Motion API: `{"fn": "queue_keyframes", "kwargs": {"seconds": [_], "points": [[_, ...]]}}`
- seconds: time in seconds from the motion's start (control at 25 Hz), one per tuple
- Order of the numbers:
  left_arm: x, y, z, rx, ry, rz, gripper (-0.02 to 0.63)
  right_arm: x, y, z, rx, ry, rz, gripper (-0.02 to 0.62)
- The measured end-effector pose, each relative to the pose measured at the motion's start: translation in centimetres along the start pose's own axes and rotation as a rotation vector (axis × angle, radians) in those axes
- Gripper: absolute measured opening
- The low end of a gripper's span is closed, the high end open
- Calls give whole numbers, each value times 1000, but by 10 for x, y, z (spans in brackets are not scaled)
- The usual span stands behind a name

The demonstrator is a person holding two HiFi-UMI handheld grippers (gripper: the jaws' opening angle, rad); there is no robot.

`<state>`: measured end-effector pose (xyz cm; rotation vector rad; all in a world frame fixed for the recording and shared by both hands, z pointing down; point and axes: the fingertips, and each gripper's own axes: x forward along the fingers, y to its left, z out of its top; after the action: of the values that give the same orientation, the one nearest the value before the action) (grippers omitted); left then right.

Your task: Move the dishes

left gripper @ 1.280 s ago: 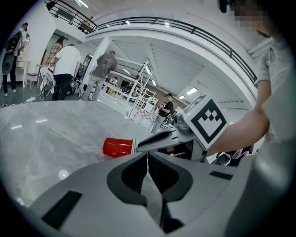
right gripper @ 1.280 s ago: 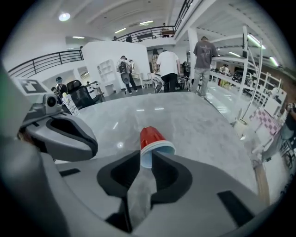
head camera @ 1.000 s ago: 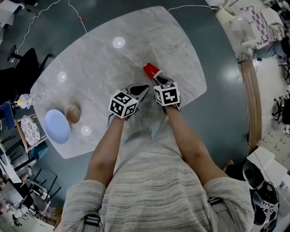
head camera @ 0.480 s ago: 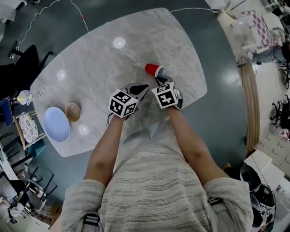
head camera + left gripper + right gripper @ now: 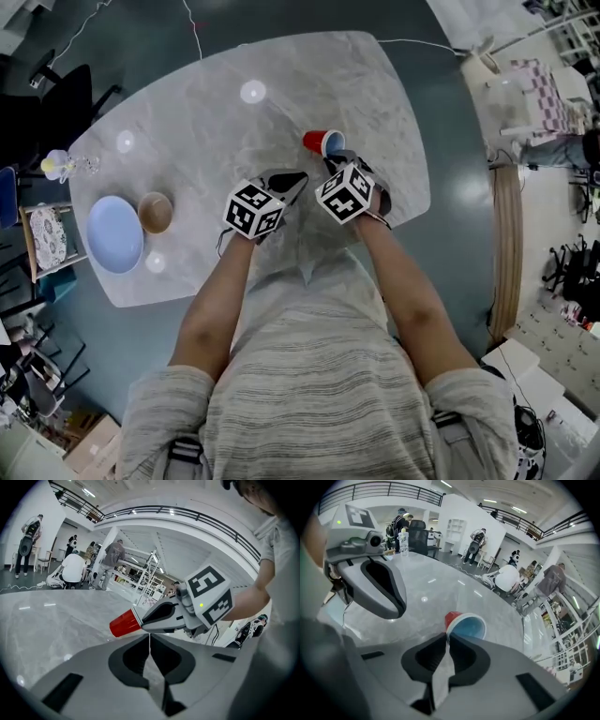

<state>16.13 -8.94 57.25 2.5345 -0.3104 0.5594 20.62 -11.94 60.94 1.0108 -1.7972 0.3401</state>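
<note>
A red cup (image 5: 319, 142) with a blue inside lies tipped on its side just above the marble table (image 5: 309, 75), mouth turned right. My right gripper (image 5: 335, 159) has just been closing, and its jaws pinch the cup's white rim (image 5: 451, 631). In the right gripper view the cup (image 5: 467, 625) sticks out past the jaw tips. My left gripper (image 5: 298, 178) hovers beside it on the left, shut with nothing in it. In the left gripper view its jaws (image 5: 150, 637) meet, and the cup (image 5: 124, 623) shows ahead.
A pale blue plate (image 5: 115, 247) and a brown bowl (image 5: 155, 212) sit side by side at the table's left end. A bottle (image 5: 58, 165) stands at the far left corner. Chairs and shelves ring the table; people stand in the background.
The right gripper has closed on the cup's rim, rolled and risen a little. The cup has tipped from standing to lying sideways with its blue inside showing. The left gripper shifted slightly.
</note>
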Motion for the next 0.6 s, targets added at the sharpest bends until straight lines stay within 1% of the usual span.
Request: {"fn": "queue_keyframes", "kwargs": {"seconds": [0.2,0.36,0.52,0.6], "points": [[-26,11,2,-16,-41,46,21,0,16,32,-91,-9,32,38],[-50,23,0,-43,-79,101,21,2,34,61,-199,-21,69,38],[-82,36,-17,-64,-100,138,21,11,66,85,-289,-22,91,38],[-97,45,-27,-76,-114,161,21,20,83,96,-352,-21,100,38]]}}
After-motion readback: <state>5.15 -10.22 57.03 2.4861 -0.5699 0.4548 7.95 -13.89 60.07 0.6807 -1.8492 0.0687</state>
